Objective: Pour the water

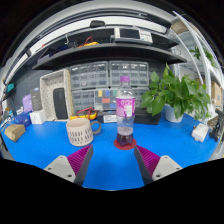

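- The claw (110,158) stands released: its two fingers are spread wide apart, with bare blue surface (110,170) showing between the magenta pads (79,158), and nothing is held.
- A clear plastic bottle (125,118) stands upright on the surface at 12 o'clock from the claw, just ahead of the fingertips and a touch toward the right finger. It has a pale purple cap, a label around its middle and a reddish base; no finger touches it.
- A white ribbed cup (79,131) sits on the surface at about 11 o'clock from the claw, to the left of the bottle and apart from it, just ahead of the left finger.
- A leafy green plant (178,96) in a white pot stands at about 2 o'clock, well beyond the right finger, near the back of the surface.
- A rack of small drawers (105,85) rises behind the bottle at 12 o'clock, with a dark shelf (100,50) running above it.
- A small brown box (14,131) lies far off at about 10 o'clock, well apart from the cup.
- Whether the bottle holds water cannot be told.
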`<act>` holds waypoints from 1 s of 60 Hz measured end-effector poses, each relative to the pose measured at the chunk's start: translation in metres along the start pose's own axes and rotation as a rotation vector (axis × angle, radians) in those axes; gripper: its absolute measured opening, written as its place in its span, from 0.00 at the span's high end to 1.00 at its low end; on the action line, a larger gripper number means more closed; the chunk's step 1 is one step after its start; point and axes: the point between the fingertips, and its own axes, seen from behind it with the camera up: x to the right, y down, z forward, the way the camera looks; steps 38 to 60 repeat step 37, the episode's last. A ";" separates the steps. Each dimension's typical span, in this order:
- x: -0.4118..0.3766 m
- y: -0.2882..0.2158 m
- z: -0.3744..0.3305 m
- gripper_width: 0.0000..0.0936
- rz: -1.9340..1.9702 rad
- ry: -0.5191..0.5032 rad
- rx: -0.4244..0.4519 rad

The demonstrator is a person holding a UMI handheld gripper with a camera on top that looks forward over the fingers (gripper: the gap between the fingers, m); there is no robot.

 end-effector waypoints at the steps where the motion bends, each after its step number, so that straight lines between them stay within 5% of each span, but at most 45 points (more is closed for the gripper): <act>1: -0.002 0.001 -0.002 0.10 -0.002 -0.001 0.001; 60: -0.025 -0.033 -0.034 0.10 -0.042 -0.006 0.085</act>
